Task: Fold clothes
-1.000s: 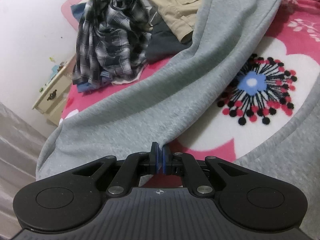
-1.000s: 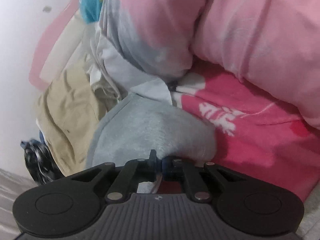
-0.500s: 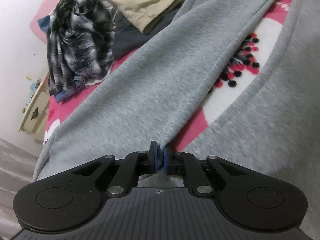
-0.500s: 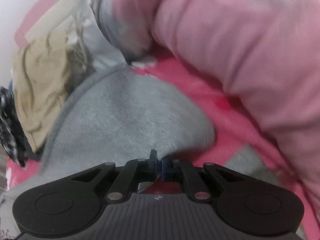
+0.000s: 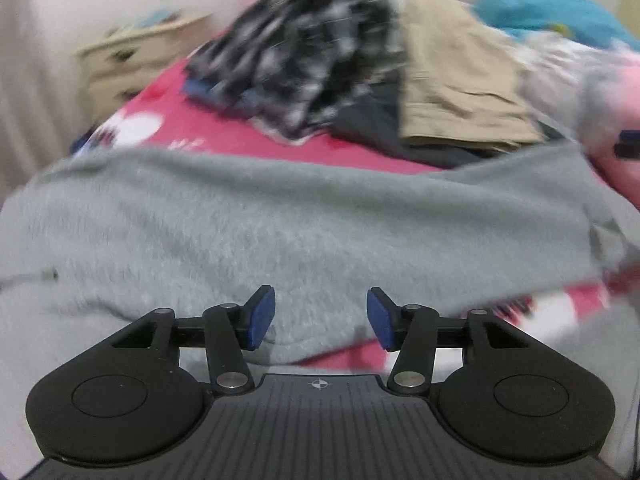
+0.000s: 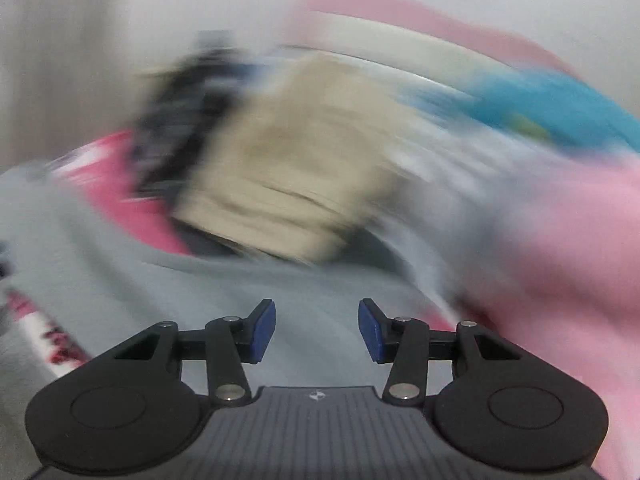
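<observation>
Two grippers, one per view, both with blue pads spread wide and nothing between them. The left gripper (image 5: 321,317) sits low over one grey garment (image 5: 304,224), which lies folded across the pink bedspread (image 5: 224,140) as a broad band from the left edge to the right. The right gripper (image 6: 317,331) is over the same grey garment (image 6: 224,300), seen here through heavy motion blur.

Left to right beyond the grey band in the left view: one cream dresser (image 5: 132,60) beside the bed, one black-and-white plaid shirt (image 5: 304,52) in a heap, one dark grey piece (image 5: 372,120) under it, one pair of khaki shorts (image 5: 452,80) lying over that dark piece, one turquoise item (image 5: 548,12) at the back, and a pink quilt (image 5: 624,112) at the right edge. This pile lies just behind the garment's far edge, with a strip of bedspread showing between on the left.

In the right view the same things smear together: plaid shirt (image 6: 176,120), khaki shorts (image 6: 296,172), turquoise item (image 6: 552,108), pink quilt (image 6: 572,264) filling the right side and crowding close to the right finger.
</observation>
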Demonstrator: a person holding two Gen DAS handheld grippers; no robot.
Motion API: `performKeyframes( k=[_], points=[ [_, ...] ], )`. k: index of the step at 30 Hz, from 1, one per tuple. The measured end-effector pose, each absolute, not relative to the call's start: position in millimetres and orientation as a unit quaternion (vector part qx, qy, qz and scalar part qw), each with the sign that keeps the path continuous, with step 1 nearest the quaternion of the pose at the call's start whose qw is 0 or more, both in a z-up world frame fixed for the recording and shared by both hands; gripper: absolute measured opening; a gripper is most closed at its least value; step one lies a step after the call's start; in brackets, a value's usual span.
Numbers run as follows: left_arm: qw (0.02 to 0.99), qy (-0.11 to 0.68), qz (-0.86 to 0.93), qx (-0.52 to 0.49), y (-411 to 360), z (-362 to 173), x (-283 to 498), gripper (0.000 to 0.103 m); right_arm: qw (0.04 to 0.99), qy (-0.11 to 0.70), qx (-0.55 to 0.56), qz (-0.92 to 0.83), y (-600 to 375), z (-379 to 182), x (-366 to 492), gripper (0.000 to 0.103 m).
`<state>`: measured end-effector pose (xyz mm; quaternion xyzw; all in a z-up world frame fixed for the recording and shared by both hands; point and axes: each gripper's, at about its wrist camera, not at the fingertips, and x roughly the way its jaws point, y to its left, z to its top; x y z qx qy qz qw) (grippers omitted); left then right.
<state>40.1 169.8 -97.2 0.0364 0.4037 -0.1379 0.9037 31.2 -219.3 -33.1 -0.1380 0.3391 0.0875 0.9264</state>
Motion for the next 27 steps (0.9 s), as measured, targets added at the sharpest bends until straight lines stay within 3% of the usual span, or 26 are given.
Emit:
performKeyframes(
  k=[9,11,12,13,18,23,27],
  points=[
    [0.909,0.409,-0.069,0.033,153.7,-133.5,48.5,0.051,0.802,0.391,-0.334,0.304,-106.0,-104.7,166.8,0.048],
    [0.914,0.399,-0.066,0.036,153.7,-137.2,43.5,0.051,0.784,0.403,-0.357,0.308,-102.2,-114.2,174.2,0.038],
    [0.916,0.396,-0.063,0.034,153.7,-137.0,41.4,0.051,0.78,0.406,-0.365,0.308,-101.5,-116.8,175.7,0.013],
    [0.917,0.392,-0.059,0.032,153.7,-136.8,39.3,0.051,0.778,0.403,-0.373,0.305,-101.2,-118.0,175.6,0.003],
    [0.923,0.382,-0.04,0.021,150.2,-137.7,36.4,0.051,0.843,0.337,-0.338,0.249,-118.6,-94.7,160.1,0.003],
    [0.93,0.368,-0.02,0.005,149.5,-141.2,34.7,0.051,0.862,0.348,-0.339,0.147,-141.2,-126.4,183.7,0.0],
    [0.932,0.357,-0.003,-0.055,159.0,-139.3,34.3,0.051,0.891,0.297,-0.323,0.118,-138.7,-92.6,168.3,0.002]
  ],
)
